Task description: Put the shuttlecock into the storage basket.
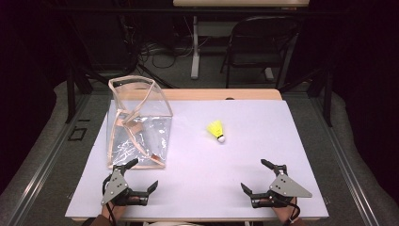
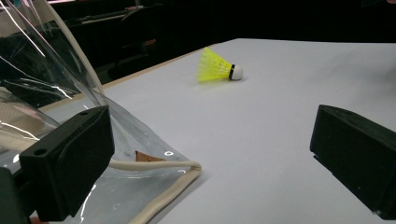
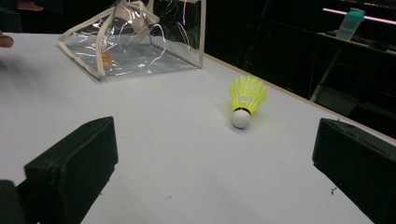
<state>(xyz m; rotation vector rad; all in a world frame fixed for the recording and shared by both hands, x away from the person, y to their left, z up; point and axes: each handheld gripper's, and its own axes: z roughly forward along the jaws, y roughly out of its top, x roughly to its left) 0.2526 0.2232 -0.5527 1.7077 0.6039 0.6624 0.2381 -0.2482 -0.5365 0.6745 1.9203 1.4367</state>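
Note:
A yellow shuttlecock [image 1: 217,130] with a white cork lies on its side near the middle of the white table top [image 1: 244,155]. It also appears ahead of the jaws in the left gripper view [image 2: 218,66] and in the right gripper view [image 3: 246,100]. A clear plastic bag [image 1: 137,123] with cream piping stands at the left. My left gripper [image 1: 144,175] rests open just in front of the bag's near corner [image 2: 187,170]. Open too, and with nothing between its jaws, my right gripper [image 1: 257,175] sits near the front right, well short of the shuttlecock.
The table's wooden back edge [image 1: 221,94] runs behind the white sheet. A dark chair [image 1: 261,44] and a table leg [image 1: 195,47] stand beyond it on the floor. A brown tag [image 2: 148,157] lies inside the bag.

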